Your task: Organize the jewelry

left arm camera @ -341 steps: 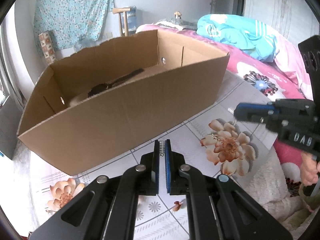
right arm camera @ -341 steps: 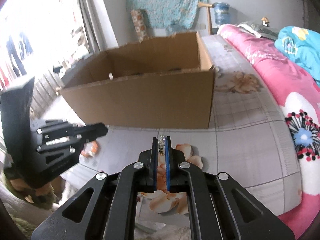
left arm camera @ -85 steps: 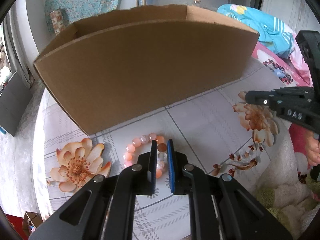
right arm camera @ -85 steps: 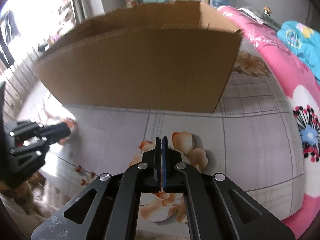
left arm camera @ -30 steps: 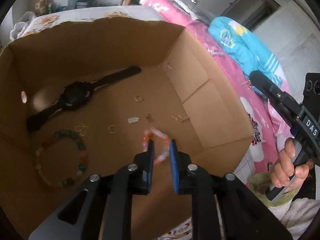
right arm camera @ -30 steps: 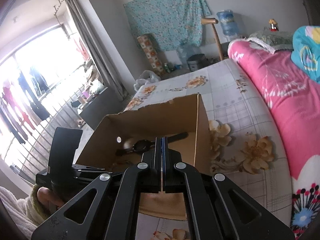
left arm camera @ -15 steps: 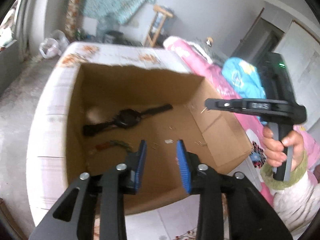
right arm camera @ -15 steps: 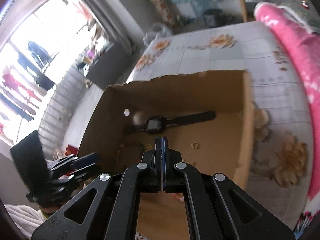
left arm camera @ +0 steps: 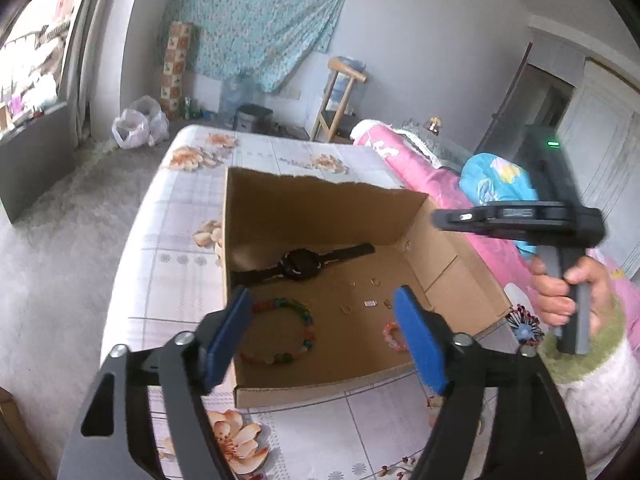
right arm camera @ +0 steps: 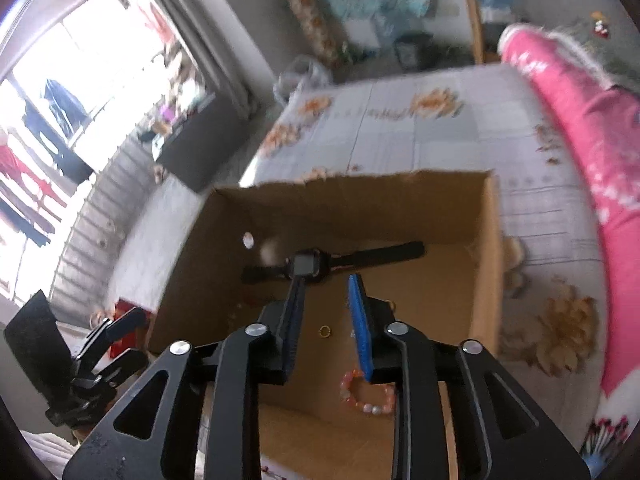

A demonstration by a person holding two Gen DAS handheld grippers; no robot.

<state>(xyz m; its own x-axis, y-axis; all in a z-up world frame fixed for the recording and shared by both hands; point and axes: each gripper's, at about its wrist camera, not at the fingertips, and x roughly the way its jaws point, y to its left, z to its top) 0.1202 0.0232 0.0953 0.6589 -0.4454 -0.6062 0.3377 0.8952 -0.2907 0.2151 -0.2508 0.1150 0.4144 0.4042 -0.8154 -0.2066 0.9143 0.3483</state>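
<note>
An open cardboard box (left arm camera: 332, 204) stands on the flowered table. On its floor lie a black watch (left arm camera: 302, 266), a multicoloured bead bracelet (left arm camera: 288, 332), a pink bead bracelet (left arm camera: 390, 334) and small gold rings (left arm camera: 346, 309). My left gripper (left arm camera: 324, 328) is open and empty, above the box's near side. My right gripper (right arm camera: 326, 320) is open and empty over the box, with the watch (right arm camera: 336, 262) ahead, a gold ring (right arm camera: 325, 331) between its fingers and the pink bracelet (right arm camera: 366, 394) below. The right gripper also shows in the left wrist view (left arm camera: 516, 220), held by a hand.
The table (left arm camera: 180, 220) has a floral tiled cloth. A pink bedspread (left arm camera: 448, 184) with a blue garment (left arm camera: 496, 184) lies to the right. A wooden stool (left arm camera: 340, 96) and plastic bags (left arm camera: 138, 126) stand behind the table.
The pink bracelet has left my left gripper and lies in the box. Both grippers have opened wider; the left pulled back and up from the box.
</note>
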